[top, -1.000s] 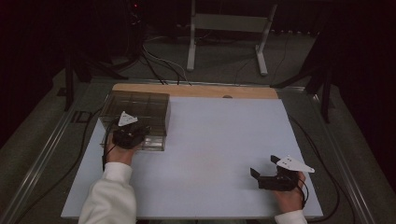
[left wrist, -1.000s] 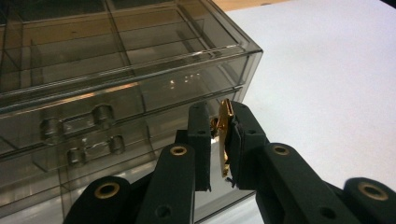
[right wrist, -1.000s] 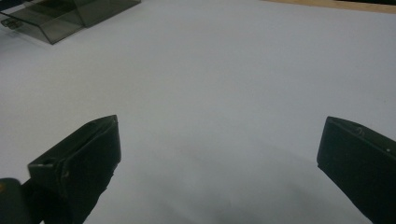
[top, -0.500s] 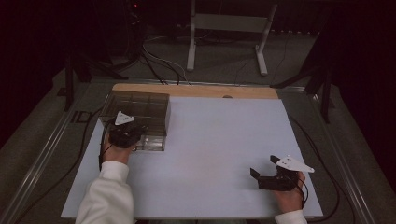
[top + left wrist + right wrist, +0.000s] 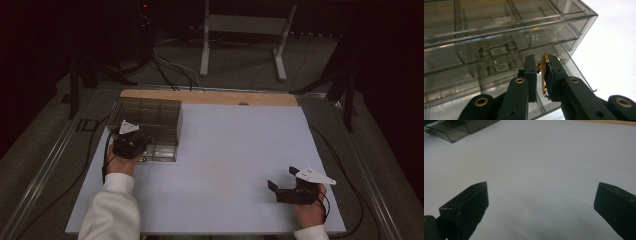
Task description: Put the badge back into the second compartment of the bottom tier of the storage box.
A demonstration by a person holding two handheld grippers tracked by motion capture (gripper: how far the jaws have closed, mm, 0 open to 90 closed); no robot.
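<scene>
Left gripper view has our left gripper (image 5: 543, 75) clamped on a thin gold piece (image 5: 544, 72) at the smoky drawer box (image 5: 499, 37), approx 10 o'clock on the table (image 5: 225, 165); right gripper (image 5: 284, 181) idles w/ jaws apart at 4 o'clock; next, probably, lowering it into the open drawer.

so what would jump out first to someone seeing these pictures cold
Probably the smoky clear plastic box with its compartments, at the table's far left corner, with the left gripper right up against its front. That gripper pinches a small thin gold piece between its jaws. The right gripper sits open at the near right of the white table, holding nothing.
</scene>
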